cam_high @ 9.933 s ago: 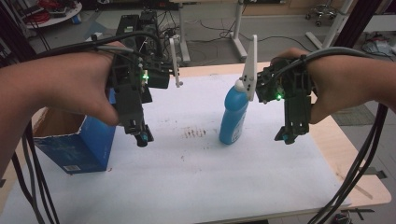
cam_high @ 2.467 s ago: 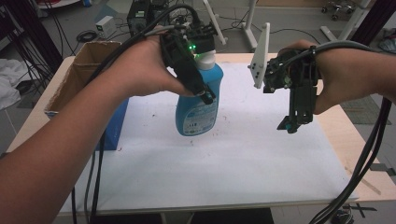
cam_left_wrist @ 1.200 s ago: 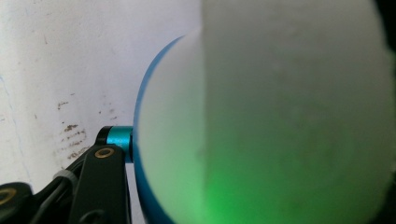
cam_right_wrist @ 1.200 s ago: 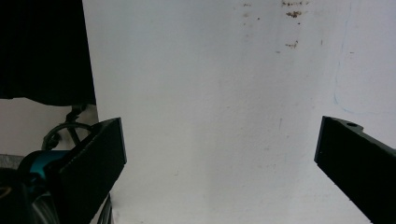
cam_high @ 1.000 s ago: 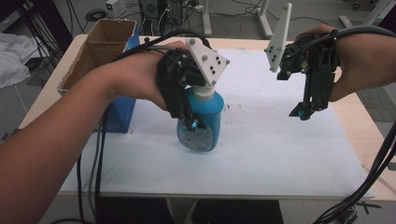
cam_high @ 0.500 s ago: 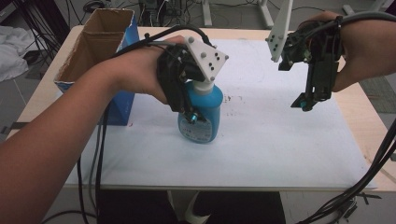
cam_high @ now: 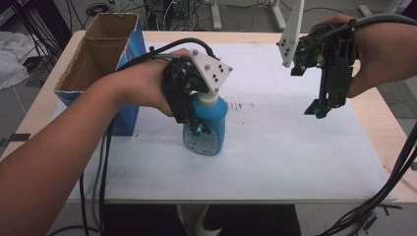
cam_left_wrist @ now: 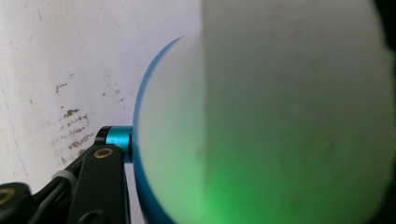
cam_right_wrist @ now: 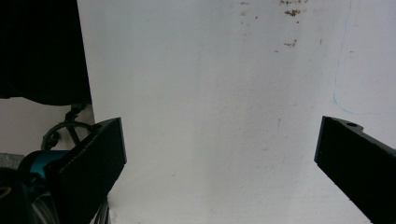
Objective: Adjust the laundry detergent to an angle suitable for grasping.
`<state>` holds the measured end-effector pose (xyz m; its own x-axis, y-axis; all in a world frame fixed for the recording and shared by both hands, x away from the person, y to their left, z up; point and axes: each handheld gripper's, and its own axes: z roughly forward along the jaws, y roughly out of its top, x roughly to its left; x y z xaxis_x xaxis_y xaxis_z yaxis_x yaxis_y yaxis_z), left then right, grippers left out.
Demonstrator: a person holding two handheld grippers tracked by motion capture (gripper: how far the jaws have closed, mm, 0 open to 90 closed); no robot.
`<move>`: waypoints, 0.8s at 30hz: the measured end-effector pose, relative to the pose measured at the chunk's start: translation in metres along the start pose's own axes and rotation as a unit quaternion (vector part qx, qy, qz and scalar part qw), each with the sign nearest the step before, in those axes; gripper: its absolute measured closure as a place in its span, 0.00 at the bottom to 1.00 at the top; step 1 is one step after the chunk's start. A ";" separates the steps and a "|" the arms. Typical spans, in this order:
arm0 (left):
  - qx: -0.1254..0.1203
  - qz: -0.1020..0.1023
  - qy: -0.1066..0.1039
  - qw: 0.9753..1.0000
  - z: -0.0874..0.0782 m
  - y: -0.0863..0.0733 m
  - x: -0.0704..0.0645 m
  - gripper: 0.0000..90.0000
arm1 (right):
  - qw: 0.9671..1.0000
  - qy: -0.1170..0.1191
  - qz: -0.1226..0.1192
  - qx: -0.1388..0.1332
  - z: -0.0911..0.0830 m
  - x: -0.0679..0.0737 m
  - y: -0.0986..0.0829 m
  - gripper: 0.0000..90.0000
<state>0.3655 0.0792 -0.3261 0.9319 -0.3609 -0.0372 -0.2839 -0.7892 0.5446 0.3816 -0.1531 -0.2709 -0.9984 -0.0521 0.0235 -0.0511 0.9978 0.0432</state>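
A blue bottle (cam_high: 210, 129) with a white top and a label stands upright at the left middle of the white sheet (cam_high: 275, 147), its base at or just above the sheet. My left gripper (cam_high: 196, 129) is shut on the bottle's body from the left. In the left gripper view the bottle (cam_left_wrist: 261, 121) looms close and blurred, with one finger (cam_left_wrist: 108, 161) pressed against its blue edge. My right gripper (cam_high: 317, 107) hangs open above the right side of the sheet, pointing down. In the right gripper view its jaws (cam_right_wrist: 219, 144) stand wide apart over bare sheet.
An open cardboard box (cam_high: 98, 54) with blue sides stands at the table's left, just beside the left hand. Brown smudges (cam_high: 241, 104) mark the sheet's middle. Cables trail from both grippers off the front edge. The wooden table edge (cam_high: 381, 125) runs past the sheet at the right.
The bottle once stood free at centre right; my left gripper has taken it and carried it left, beside the box. Over the last second it sank slightly. The right gripper stayed open.
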 end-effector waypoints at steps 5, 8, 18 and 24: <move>-0.003 -0.002 -0.002 1.000 0.000 -0.001 0.001 0.47 | 1.000 0.000 -0.002 -0.001 0.000 0.000 0.000 0.01; -0.003 0.000 -0.002 1.000 0.000 -0.001 0.001 0.47 | 1.000 -0.001 0.000 0.000 0.000 0.000 -0.001 0.01; 0.003 -0.004 0.002 1.000 0.001 0.000 0.001 0.43 | 1.000 -0.002 -0.001 0.000 0.000 0.001 -0.001 0.01; 0.001 -0.010 0.012 1.000 -0.003 0.000 0.000 0.35 | 1.000 -0.002 0.000 0.001 0.000 0.002 -0.001 0.01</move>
<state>0.3661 0.0814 -0.3235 0.9424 -0.3334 -0.0273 -0.2663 -0.7971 0.5420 0.3800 -0.1540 -0.2711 -0.9984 -0.0528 0.0196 -0.0520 0.9978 0.0409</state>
